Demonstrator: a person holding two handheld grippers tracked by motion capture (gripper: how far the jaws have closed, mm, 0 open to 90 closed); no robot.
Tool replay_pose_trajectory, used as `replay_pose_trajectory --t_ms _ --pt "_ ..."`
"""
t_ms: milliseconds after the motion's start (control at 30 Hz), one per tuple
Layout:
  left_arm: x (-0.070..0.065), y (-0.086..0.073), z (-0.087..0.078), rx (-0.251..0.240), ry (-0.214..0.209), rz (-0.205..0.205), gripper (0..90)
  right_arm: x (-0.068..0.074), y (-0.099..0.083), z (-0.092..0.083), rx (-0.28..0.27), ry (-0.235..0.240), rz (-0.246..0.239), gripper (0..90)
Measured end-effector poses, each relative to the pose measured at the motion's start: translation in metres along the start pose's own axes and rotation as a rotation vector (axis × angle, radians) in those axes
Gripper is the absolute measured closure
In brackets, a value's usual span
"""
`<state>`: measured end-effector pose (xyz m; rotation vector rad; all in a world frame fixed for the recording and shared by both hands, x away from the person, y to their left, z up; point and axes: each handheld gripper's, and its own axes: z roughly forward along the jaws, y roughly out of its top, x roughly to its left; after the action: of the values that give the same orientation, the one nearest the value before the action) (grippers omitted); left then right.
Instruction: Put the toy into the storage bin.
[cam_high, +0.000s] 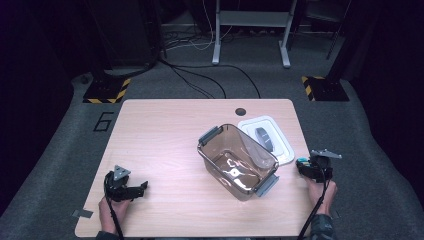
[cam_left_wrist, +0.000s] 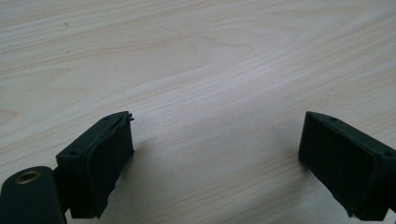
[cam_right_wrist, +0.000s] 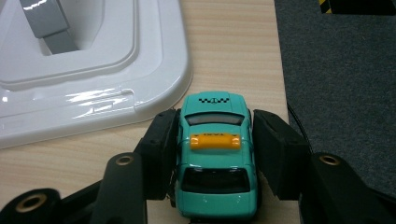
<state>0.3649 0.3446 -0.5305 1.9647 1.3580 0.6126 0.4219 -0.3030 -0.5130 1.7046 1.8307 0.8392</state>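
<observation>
Grey carpet is surrounding a light wooden table, with stands and cables sitting on the floor beyond its far edge. Near the table's middle a clear brown plastic container is standing open, grey clips showing at two of its ends. Just behind it, toward the right far corner, a white lid is lying flat with a grey handle at its centre.

At the right table edge the right gripper is resting close to the tabletop, near the lid's corner. Its jaws are clamped on a teal toy taxi, one pad pressing each flank; the taxi's bonnet is pointing toward the lid and its yellow roof sign is facing the camera.

At the near left corner the left gripper is sitting with jaws wide apart over bare wood, well apart from the taxi.
</observation>
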Motion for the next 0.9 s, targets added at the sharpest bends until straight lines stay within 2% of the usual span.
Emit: replay_pose_trajectory --t_ms 500,900 --pt "0.0 0.0 0.0 0.0 0.0 -0.001 9.6 0.002 0.0017 -0.003 -0.018 -0.008 -0.014 52.4" --pt "0.0001 0.0 0.0 0.001 -0.002 -0.001 9.6 0.0002 -0.0006 0.0 0.01 0.009 0.009 49.3"
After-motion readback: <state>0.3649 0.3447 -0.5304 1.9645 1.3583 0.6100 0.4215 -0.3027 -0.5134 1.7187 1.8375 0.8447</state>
